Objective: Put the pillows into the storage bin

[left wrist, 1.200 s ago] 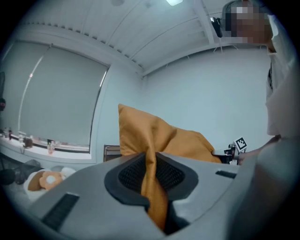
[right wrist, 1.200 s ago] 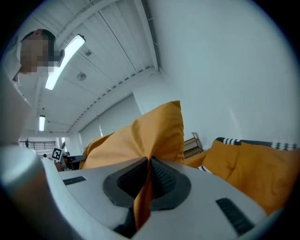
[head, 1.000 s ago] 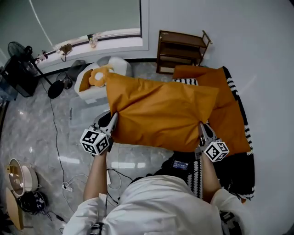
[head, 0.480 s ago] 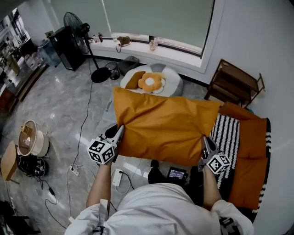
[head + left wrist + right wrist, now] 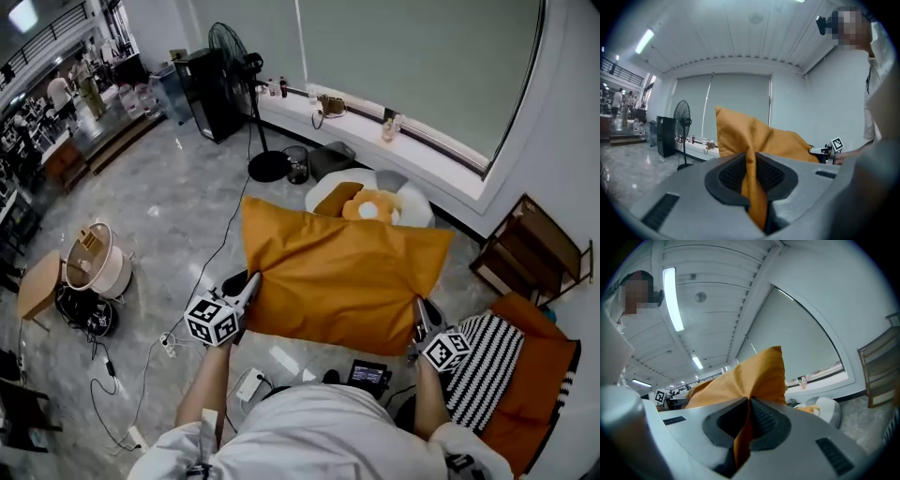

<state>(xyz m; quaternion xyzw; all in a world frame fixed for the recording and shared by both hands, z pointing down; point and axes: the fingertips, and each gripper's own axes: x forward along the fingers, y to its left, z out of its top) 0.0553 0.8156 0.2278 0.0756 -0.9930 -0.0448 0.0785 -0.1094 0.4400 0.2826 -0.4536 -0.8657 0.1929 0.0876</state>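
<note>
A large orange pillow (image 5: 342, 281) hangs in the air in front of the person, stretched between both grippers. My left gripper (image 5: 246, 286) is shut on its near left corner, and the cloth runs up between the pads (image 5: 751, 176). My right gripper (image 5: 419, 319) is shut on the near right corner, with fabric pinched between its pads too (image 5: 747, 420). Just beyond the pillow's far edge stands the white storage bin (image 5: 415, 208) on the floor, with an orange pillow and a flower-shaped cushion (image 5: 373, 206) inside. The bin (image 5: 827, 409) also shows low in the right gripper view.
A standing fan (image 5: 230, 47) and a black unit (image 5: 202, 80) stand by the window wall. At the right are a wooden shelf (image 5: 534, 248) and a striped mat (image 5: 487, 361) with more orange pillows (image 5: 530, 384). A pot (image 5: 94, 262), a small table (image 5: 37, 286) and cables (image 5: 169, 342) lie at the left.
The person has turned left with the pillow held in both grippers. The mat and shelf slid off to the right, and the bin now sits directly behind the pillow.
</note>
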